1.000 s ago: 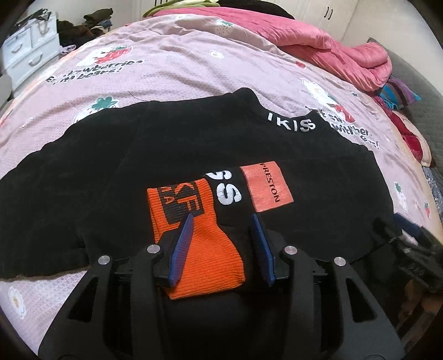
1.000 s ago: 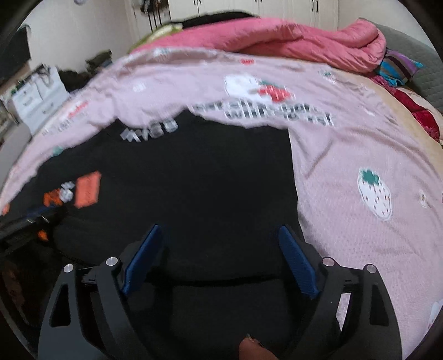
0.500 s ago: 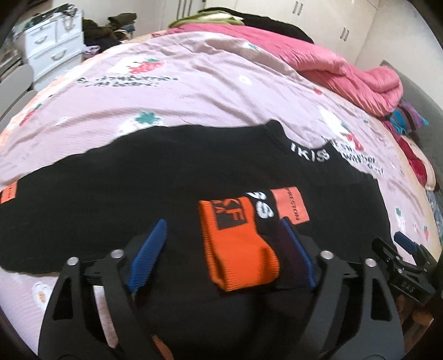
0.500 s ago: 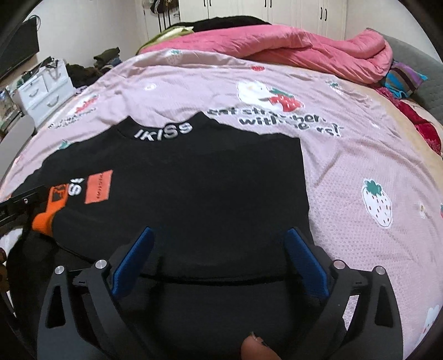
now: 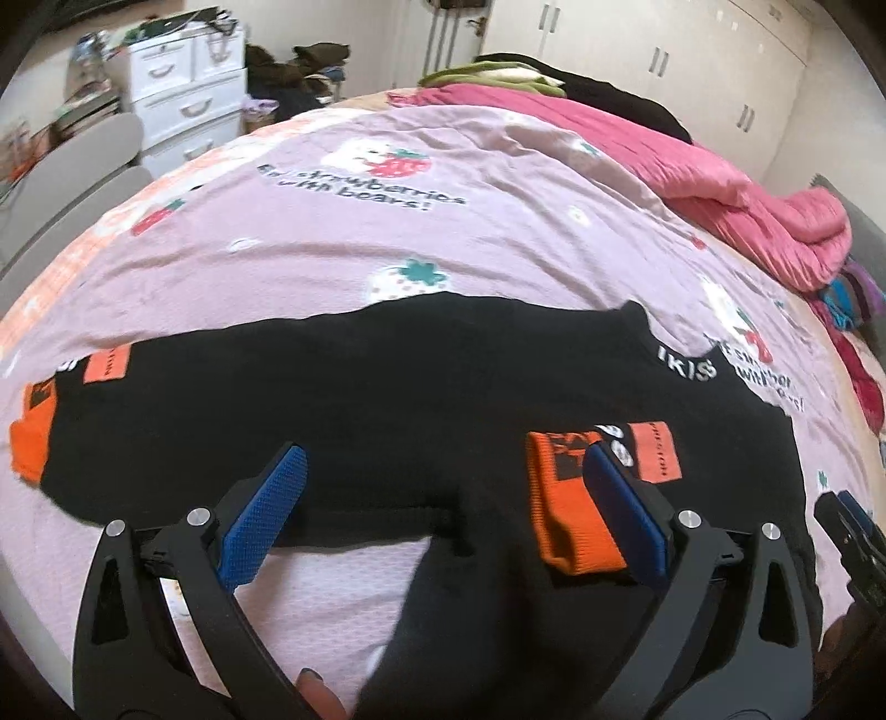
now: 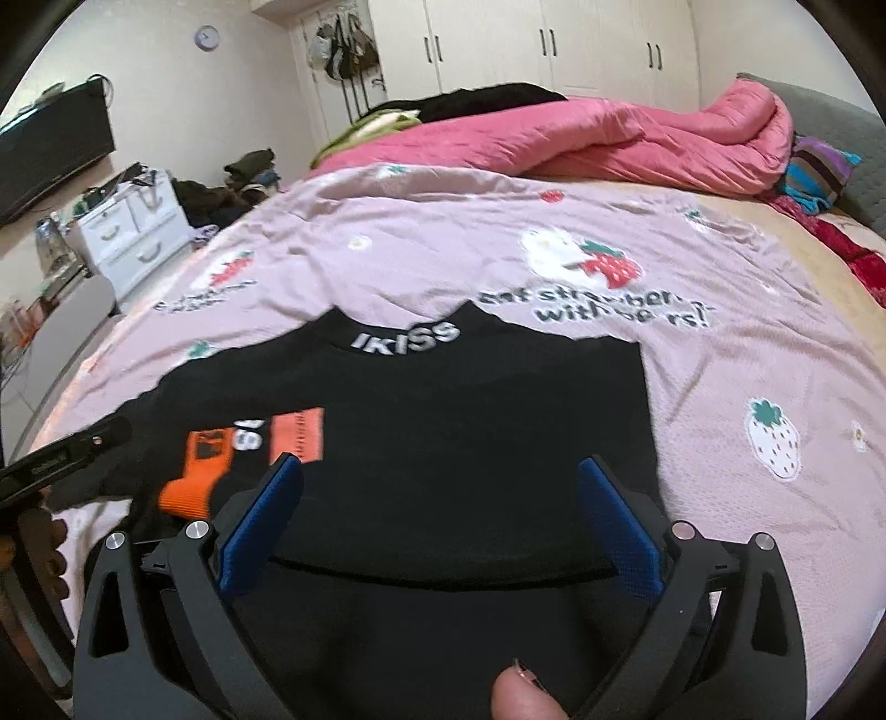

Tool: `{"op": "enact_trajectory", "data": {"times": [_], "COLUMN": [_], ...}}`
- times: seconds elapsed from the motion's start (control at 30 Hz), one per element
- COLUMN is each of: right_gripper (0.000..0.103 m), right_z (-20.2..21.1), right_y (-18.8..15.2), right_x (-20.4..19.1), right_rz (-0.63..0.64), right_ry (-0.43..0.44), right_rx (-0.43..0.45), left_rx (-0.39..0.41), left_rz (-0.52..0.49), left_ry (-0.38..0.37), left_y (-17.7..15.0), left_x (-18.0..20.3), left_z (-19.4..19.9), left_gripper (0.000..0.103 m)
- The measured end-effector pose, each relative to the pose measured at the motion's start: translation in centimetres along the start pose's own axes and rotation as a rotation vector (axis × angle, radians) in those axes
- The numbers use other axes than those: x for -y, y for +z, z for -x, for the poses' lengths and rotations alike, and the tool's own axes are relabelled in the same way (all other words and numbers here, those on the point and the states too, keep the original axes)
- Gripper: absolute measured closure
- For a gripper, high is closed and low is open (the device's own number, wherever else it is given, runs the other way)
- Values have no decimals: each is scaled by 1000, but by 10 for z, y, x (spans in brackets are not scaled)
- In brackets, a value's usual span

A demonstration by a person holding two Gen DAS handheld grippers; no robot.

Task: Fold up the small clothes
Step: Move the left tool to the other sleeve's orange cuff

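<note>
A black sweater (image 5: 415, 399) with an "IKISS" collar (image 6: 407, 339) lies flat on the pink bed sheet (image 5: 343, 243). One sleeve is folded across the body, its orange cuff (image 5: 565, 509) resting free beside the right finger of my left gripper (image 5: 443, 465). The jaws of that gripper are opening wide and grip nothing. The other sleeve stretches left and ends in an orange cuff (image 5: 30, 443). My right gripper (image 6: 440, 471) hovers open over the sweater's (image 6: 470, 421) hem, empty. The folded cuff (image 6: 194, 487) shows to its left.
A bunched pink quilt (image 6: 609, 138) lies along the bed's far side, with striped cloth (image 6: 819, 171) at its right end. White drawers (image 5: 183, 105) and piled clothes stand beyond the bed's left edge. Wardrobe doors (image 6: 554, 44) line the back wall.
My left gripper let go of the orange cuff, spread its jaws and drew back and up. The right gripper widened slightly and rose, so more of the sweater shows.
</note>
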State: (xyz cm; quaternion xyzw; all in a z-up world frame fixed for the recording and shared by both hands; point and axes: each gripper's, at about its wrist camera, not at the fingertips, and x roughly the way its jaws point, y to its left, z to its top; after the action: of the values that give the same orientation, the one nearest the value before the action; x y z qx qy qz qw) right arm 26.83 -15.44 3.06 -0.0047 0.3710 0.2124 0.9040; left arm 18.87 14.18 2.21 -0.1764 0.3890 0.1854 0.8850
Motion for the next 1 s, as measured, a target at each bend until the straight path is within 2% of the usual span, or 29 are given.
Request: {"op": "enact_trajectory", "data": {"times": [0.07,0.33,0.47,0.67,0.77,1.0], "right_gripper": [4,4,4,4,4,4], "right_z": [2,9,9,4,2,0], "right_y": [0,0,-3,-12,-16,-20], "right_x": [-9,-54,-80,-106,-112,-117], "right_rz": [14,91,137,208,227,231], "right_ry": [9,96,151,156,158,166], "right_rx": [8,38,33,17,8,1], "left_rx": [7,78,89,101,120,139], "left_rz": [18,64,118,177,238,368], "left_ry": [14,158,172,242,296,361], "left_y": [0,2,4,5,6,5], "left_x": [-7,-35,-48,-69,-88,-125], "left_z": [3,21,25,29,33,39], "left_gripper": [9,9,9,9,9,9]}}
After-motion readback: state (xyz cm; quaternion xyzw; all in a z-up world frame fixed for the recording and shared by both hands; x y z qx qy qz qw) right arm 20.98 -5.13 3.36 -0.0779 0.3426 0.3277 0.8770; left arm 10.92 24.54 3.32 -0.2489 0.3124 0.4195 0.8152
